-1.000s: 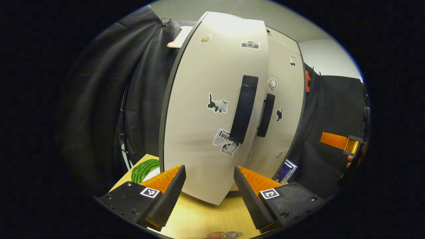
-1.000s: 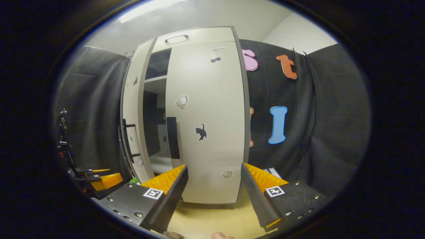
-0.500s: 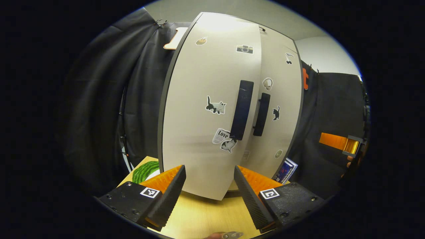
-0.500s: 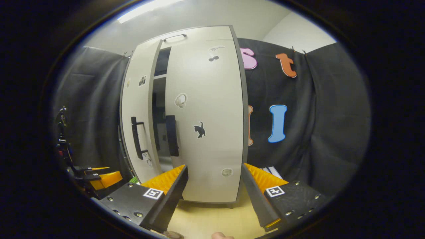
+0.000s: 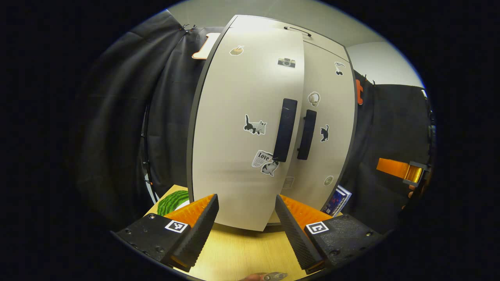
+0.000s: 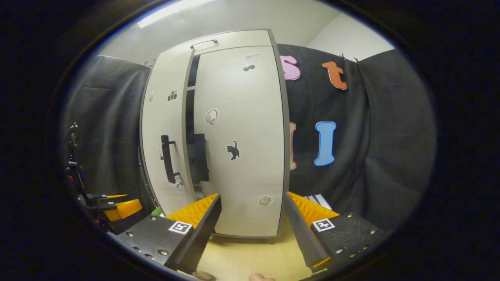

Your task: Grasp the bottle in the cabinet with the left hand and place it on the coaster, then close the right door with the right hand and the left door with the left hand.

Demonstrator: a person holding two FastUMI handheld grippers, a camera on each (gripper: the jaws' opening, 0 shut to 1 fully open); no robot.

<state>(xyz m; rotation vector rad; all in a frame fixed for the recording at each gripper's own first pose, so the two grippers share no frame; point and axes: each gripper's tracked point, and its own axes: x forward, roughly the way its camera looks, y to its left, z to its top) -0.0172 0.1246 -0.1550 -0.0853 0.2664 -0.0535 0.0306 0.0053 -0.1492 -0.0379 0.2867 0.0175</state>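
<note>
Nearly done: your right door (image 6: 240, 144) sits shut, your left door (image 5: 244, 128) stands slightly ajar, both the left gripper (image 5: 245, 224) and right gripper (image 6: 252, 226) gape empty, and I cannot see the bottle.

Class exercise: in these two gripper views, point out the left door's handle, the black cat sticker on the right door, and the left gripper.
left door's handle (image 5: 284, 130), left gripper view, middle of the bar.
black cat sticker (image 6: 233, 150), right gripper view, the cat's body.
left gripper (image 5: 246, 218), left gripper view, midway between its fingertips.
</note>
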